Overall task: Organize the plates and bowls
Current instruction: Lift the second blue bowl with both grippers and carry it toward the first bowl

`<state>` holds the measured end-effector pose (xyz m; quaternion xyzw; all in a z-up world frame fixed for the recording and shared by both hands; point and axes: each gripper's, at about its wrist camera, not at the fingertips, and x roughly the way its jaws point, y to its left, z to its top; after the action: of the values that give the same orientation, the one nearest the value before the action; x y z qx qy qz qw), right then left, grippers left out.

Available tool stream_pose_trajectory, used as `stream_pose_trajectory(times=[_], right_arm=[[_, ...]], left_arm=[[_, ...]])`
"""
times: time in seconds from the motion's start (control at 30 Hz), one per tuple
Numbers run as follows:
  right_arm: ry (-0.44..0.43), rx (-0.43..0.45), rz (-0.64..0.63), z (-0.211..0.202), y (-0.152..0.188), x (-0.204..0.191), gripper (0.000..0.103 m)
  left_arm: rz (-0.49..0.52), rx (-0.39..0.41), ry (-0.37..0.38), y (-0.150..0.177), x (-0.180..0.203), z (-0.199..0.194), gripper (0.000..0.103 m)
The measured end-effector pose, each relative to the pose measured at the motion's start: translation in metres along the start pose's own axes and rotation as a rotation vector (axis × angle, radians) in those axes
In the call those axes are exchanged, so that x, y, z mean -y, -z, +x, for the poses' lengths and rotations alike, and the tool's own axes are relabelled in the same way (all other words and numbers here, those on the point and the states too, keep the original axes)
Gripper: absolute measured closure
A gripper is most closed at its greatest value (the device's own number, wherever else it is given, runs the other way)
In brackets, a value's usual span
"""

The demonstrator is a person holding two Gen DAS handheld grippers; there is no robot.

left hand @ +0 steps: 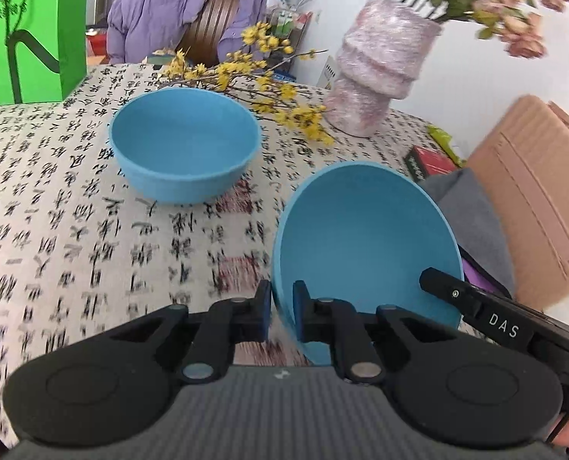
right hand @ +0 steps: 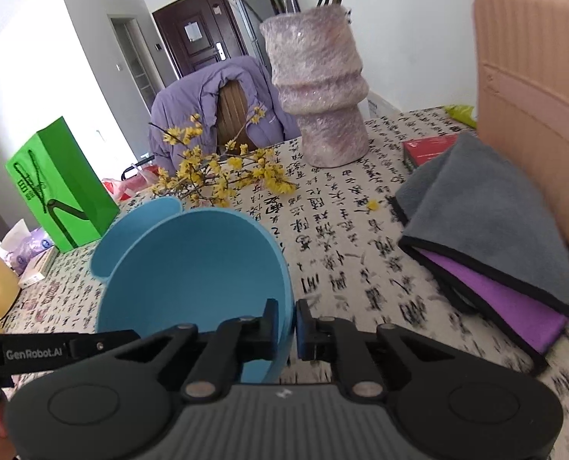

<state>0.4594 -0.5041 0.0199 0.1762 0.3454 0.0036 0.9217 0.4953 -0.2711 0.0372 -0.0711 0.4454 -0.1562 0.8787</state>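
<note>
A blue bowl (left hand: 361, 237) is tilted up off the calligraphy-print tablecloth (left hand: 73, 230), and both grippers hold it. My left gripper (left hand: 282, 299) is shut on its left rim, one pad outside and one inside. A finger (left hand: 449, 291) of the right gripper lies on the opposite rim. In the right wrist view my right gripper (right hand: 286, 322) is shut on the right rim of the same bowl (right hand: 192, 268). A second blue bowl (left hand: 185, 142) stands upright on the table farther back, and it peeks out behind the held bowl (right hand: 142, 226).
A pink vase (left hand: 376, 73) and yellow flower branches (left hand: 269, 92) lie behind the bowls. A green bag (left hand: 35, 30) stands at the far left. Folded grey and purple cloths (right hand: 487, 237), a red box (right hand: 430, 147) and a pink case (right hand: 533, 115) fill the right side.
</note>
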Motion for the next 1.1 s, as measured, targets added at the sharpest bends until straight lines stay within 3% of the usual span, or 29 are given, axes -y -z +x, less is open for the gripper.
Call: stream_pose_trajectory(times=[0.23,0.7,1.1], right_arm=[[0.001,0.029,-0.018,-0.066,0.045,0.008,0.094],[0.014,0.064,-0.007,-0.183,0.142,0.028,0.094],[-0.004,0.088,0.003,-0.206,0.168,0.019,0.094]], left_arm=[[0.035,0.118,-0.035,0.065,0.030,-0.058,0.091],[-0.003,0.127,0.045,0.182,0.049,-0.129,0.091],[-0.036,0.153,0.040,0.208,0.041,-0.155,0.091]])
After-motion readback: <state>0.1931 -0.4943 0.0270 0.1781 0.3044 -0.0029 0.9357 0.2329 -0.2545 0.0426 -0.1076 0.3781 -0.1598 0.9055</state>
